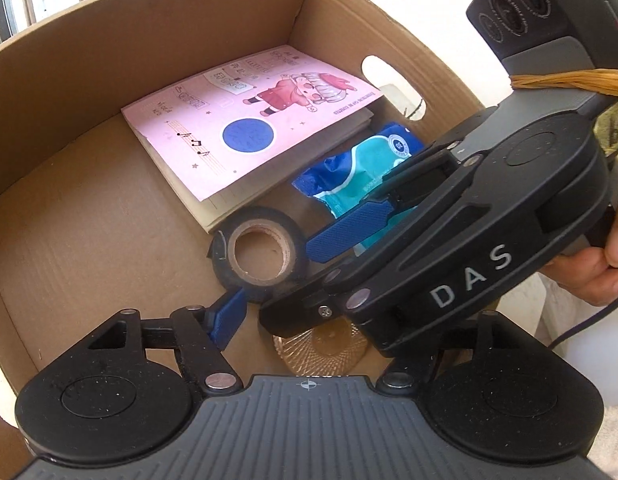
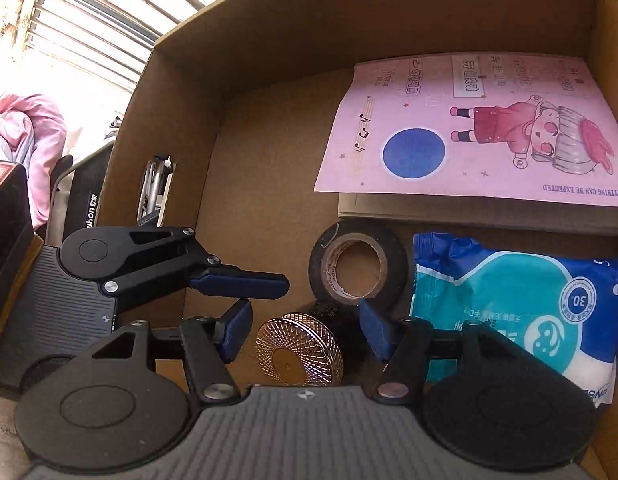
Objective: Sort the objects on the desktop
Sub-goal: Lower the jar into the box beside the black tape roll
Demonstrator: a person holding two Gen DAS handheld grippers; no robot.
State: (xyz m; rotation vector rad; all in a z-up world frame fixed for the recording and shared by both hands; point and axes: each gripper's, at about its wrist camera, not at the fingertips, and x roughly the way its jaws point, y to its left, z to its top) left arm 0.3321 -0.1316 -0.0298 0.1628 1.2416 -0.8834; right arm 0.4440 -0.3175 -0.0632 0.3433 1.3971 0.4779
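Both hand-held grippers reach down into an open cardboard box (image 2: 269,40). A pink notebook (image 2: 461,128) with a cartoon figure and a blue dot lies flat on a second, plain booklet in the far right corner of the box floor. Just in front of it sits a roll of black tape (image 2: 355,268), lying flat with its cardboard core facing up. Beside the tape, against the right wall, rests a blue and teal packet of wipes (image 2: 517,312).

The right gripper (image 2: 305,332) straddles a round gold tin (image 2: 299,350) with a ribbed, patterned lid. The tin stands on the box floor near the front edge, touching the tape roll or just short of it. The blue fingers (image 2: 237,328) sit apart on either side of the tin, with a visible gap; the jaws stand open and hold nothing.

The left gripper (image 2: 245,298) hovers near the left wall, its blue pads parted and nothing between them. A person's hand (image 1: 597,272) grasps the right gripper's handle at the box's right edge.
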